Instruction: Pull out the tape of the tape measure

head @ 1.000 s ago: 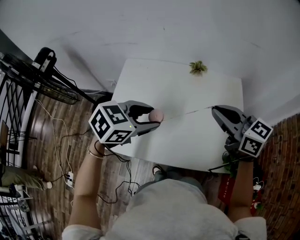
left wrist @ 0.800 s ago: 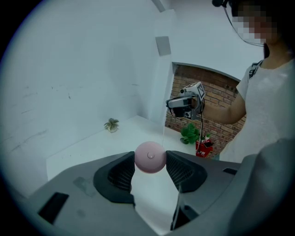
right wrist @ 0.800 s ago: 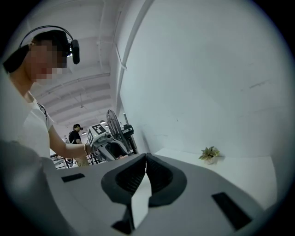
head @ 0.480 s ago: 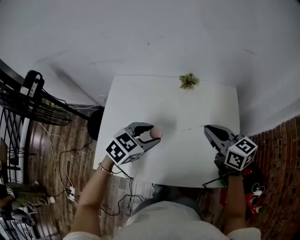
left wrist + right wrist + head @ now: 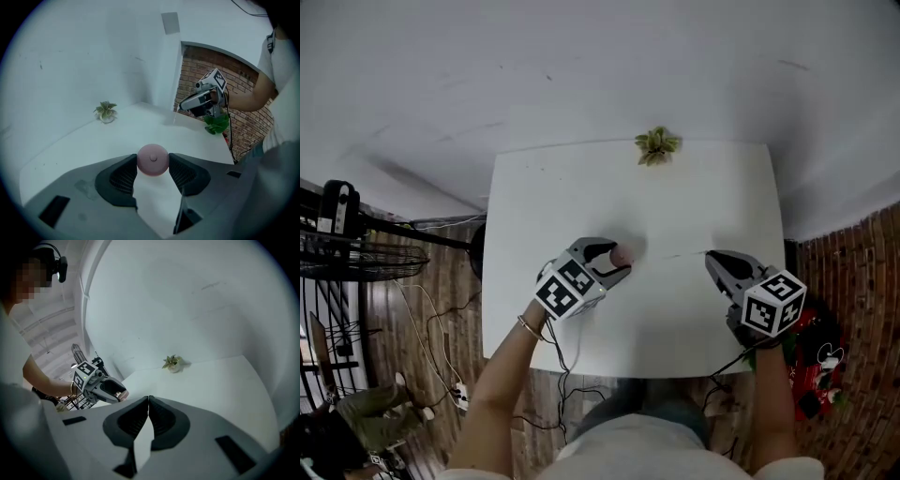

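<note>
Left gripper (image 5: 619,260) clamps the small round pink tape measure case (image 5: 622,254) over the white tabletop (image 5: 675,187). My right gripper (image 5: 710,255) is closed, apparently pinching the thin tape (image 5: 680,254) by its end. The case looks light and smooth, likely slippery, so I squeeze its round sides; the tape seems flimsy and best pulled straight.

grey left gripper (image 5: 619,256), black-and-white marker cube (image 5: 569,289)

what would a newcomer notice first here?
A round pink tape measure is clamped in the left gripper, over the middle of the white table. Its thin tape runs right to the shut right gripper; a small potted plant sits at the far edge.
</note>
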`<state>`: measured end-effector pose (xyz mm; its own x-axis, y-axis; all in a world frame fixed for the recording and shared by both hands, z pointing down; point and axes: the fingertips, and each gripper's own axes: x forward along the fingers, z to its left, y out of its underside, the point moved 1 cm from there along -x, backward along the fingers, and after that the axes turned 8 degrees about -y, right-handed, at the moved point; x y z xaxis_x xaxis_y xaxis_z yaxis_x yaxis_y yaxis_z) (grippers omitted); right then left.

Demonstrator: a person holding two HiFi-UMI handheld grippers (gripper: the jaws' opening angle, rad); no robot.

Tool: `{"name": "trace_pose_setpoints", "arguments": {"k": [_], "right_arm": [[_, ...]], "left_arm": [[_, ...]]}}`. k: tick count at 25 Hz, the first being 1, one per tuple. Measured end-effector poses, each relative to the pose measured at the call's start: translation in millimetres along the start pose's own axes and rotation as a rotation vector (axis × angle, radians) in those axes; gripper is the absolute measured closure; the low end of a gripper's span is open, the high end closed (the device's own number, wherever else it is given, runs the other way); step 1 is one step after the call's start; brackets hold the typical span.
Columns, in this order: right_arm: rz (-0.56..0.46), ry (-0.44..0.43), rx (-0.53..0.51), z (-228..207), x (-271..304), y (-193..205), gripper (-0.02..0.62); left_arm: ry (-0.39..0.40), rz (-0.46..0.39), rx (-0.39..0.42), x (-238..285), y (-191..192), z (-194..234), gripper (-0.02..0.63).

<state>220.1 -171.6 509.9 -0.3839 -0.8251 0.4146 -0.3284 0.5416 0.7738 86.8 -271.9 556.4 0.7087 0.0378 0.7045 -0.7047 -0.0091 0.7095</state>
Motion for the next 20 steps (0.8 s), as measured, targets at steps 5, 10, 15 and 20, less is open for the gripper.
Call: {"name": "trace_pose_setpoints", "arguments": {"k": [5, 10, 15, 20], "right_arm": [[0.028, 0.036, 0.087, -20.7, 8.0, 28.4, 0.589], [0.045, 0.051, 0.124, -33.2, 15.0, 47.6, 0.589], [0.075, 0.066, 0.109, -37.8, 21.5, 58.2, 0.589], [0.14, 0.087, 0.053, -36.5, 30.7, 69.7, 0.589]], "left_arm": [[0.032, 0.051, 0.018, 24.3, 13.0, -0.5, 0.39], [0.025, 0.07, 0.031, 39.7, 23.8, 1.0, 0.39], [-0.02, 0.098, 0.076, 49.7, 34.2, 2.7, 0.39], [-0.022, 0.123, 0.089, 54.3, 41.4, -0.8, 0.39]]}}
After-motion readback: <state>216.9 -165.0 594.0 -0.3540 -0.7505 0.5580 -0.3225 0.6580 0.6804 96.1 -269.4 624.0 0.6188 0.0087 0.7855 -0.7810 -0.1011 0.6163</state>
